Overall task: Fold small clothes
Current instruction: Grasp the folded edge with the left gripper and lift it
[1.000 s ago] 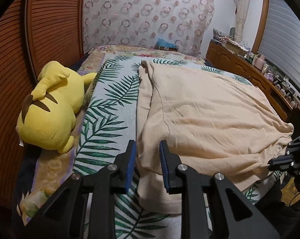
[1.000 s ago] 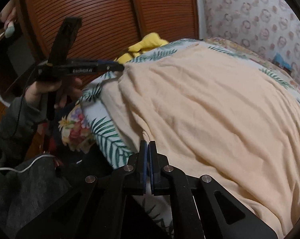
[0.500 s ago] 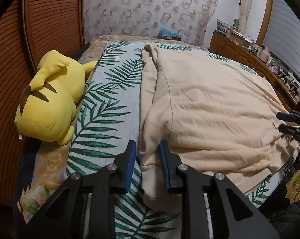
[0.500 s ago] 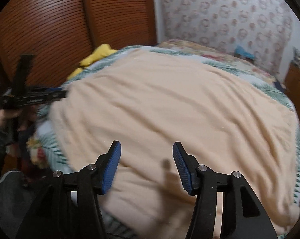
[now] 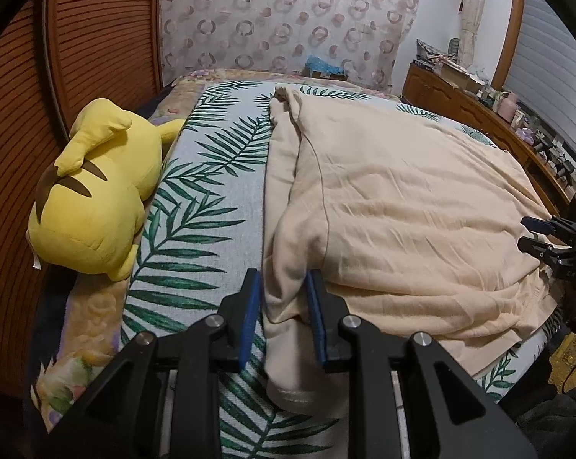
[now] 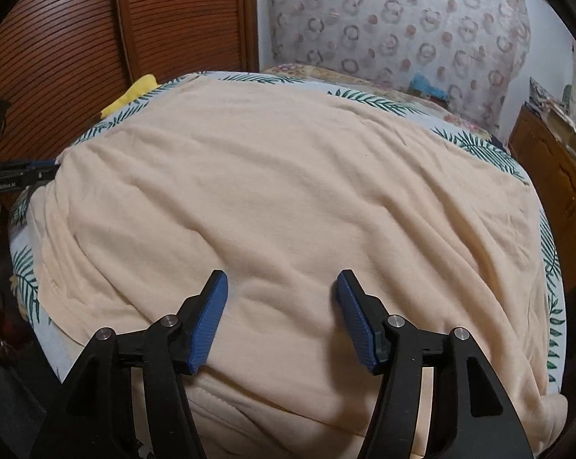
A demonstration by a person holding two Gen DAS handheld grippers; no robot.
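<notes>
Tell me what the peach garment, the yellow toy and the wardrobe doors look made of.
Peach garment: soft matte knit, probably cotton jersey; it lies in fine limp wrinkles with a stitched hem. Yellow plush toy: short-pile fabric over stuffing, going by its rounded, seamed bulges. Wardrobe doors: reddish-brown slatted wood or wood-look laminate, slightly glossy; which one is unclear.

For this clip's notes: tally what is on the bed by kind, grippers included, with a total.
Peach garment: 1
Yellow plush toy: 1
Leaf-print cover: 1
Grippers: 2, the left gripper with a fold of the garment between its fingers, the right gripper opening over it
Total: 5
</notes>
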